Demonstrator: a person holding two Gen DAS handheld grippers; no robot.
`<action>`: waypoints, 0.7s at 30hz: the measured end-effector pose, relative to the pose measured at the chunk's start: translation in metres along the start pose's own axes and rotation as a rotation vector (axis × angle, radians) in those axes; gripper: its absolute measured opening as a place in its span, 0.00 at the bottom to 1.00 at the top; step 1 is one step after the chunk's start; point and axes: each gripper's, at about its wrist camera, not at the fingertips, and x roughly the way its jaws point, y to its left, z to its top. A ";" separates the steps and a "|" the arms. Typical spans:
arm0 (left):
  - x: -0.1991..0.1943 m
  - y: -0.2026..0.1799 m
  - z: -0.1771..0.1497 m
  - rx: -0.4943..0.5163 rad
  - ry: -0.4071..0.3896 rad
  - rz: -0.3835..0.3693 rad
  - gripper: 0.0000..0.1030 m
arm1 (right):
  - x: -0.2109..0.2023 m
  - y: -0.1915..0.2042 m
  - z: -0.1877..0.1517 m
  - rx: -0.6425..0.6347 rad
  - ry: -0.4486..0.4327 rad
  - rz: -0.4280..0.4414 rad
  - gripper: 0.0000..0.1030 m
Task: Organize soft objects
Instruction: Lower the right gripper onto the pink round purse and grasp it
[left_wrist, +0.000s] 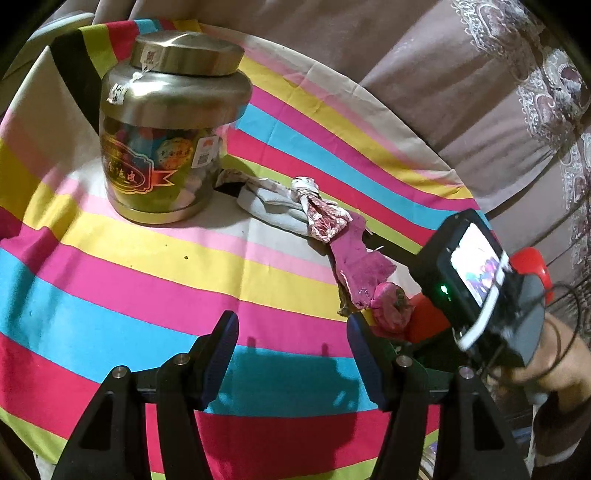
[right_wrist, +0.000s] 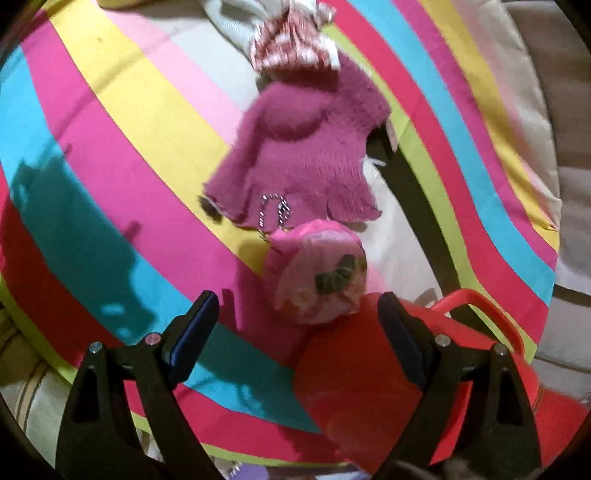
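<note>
A loose row of soft things lies on the striped cloth, running from the jar toward the near right edge. Farthest back is a grey sock, crumpled just beside the jar's base; a patterned pink-and-white cloth overlaps its near end. Next comes a fuzzy magenta mitt, flat and wide at its cuff, with a small beaded mark near that edge. Touching the cuff is a round pink pouch, puffy, with a dark green patch on its face. The pouch leans against a red container with a loop handle. The left gripper hangs over bare cloth, jaws apart with nothing between them. The right gripper is also spread wide, empty, its jaws standing either side of the pouch and the red container's edge without pressing either. The jar is clear with a gold metal lid and shoulder, a gold-and-red label, and coloured items inside. The cloth carries bands of blue, pink, yellow, red, green and pale grey. Behind it hang brownish drapes with a lace-like pattern.
</note>
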 end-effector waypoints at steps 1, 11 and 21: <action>0.001 0.001 0.000 -0.005 0.003 -0.002 0.60 | 0.003 -0.002 0.003 -0.006 0.018 0.000 0.87; 0.005 0.008 0.000 -0.021 0.011 -0.014 0.60 | 0.030 -0.019 0.022 0.039 0.107 0.049 0.87; 0.010 0.011 -0.001 -0.035 0.025 -0.011 0.60 | 0.036 -0.037 0.025 0.105 0.107 0.125 0.87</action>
